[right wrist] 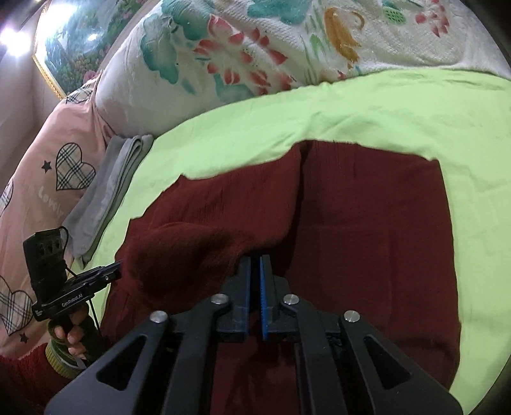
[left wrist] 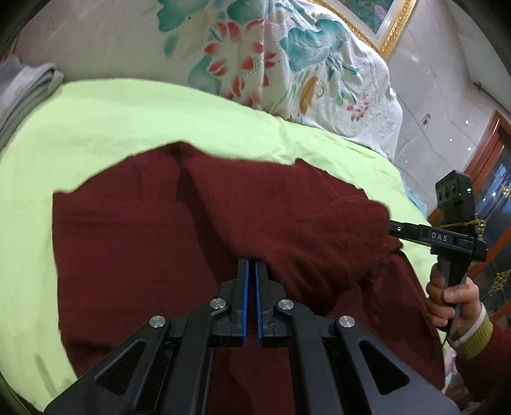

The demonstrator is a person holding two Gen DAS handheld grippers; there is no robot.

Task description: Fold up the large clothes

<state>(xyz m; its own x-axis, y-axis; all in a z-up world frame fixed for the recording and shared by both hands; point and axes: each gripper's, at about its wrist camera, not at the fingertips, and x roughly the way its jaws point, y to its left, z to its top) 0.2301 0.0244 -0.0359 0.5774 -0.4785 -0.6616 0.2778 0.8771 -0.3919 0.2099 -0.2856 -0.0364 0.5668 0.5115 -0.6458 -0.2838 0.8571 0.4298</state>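
A dark red garment (left wrist: 143,239) (right wrist: 367,239) lies spread on a lime green sheet (left wrist: 127,121) (right wrist: 351,105). One raised fold of it runs between my two grippers. In the left wrist view, my left gripper (left wrist: 251,263) has its blue pads almost together, with the cloth bunched at the tips. My right gripper (left wrist: 391,228) reaches in from the right, its fingertips buried in the same fold. In the right wrist view, my right gripper (right wrist: 255,258) shows a narrow slit between the pads, with cloth gathered at the tips. My left gripper (right wrist: 119,269) enters the fold from the left.
A floral quilt (left wrist: 287,64) (right wrist: 255,48) is piled along the far side of the bed. A folded grey cloth (left wrist: 22,92) (right wrist: 108,191) lies by a pink bedding with hearts (right wrist: 48,178). A gold-framed picture (left wrist: 392,25) hangs behind. A person's hand (left wrist: 453,293) (right wrist: 70,335) holds each handle.
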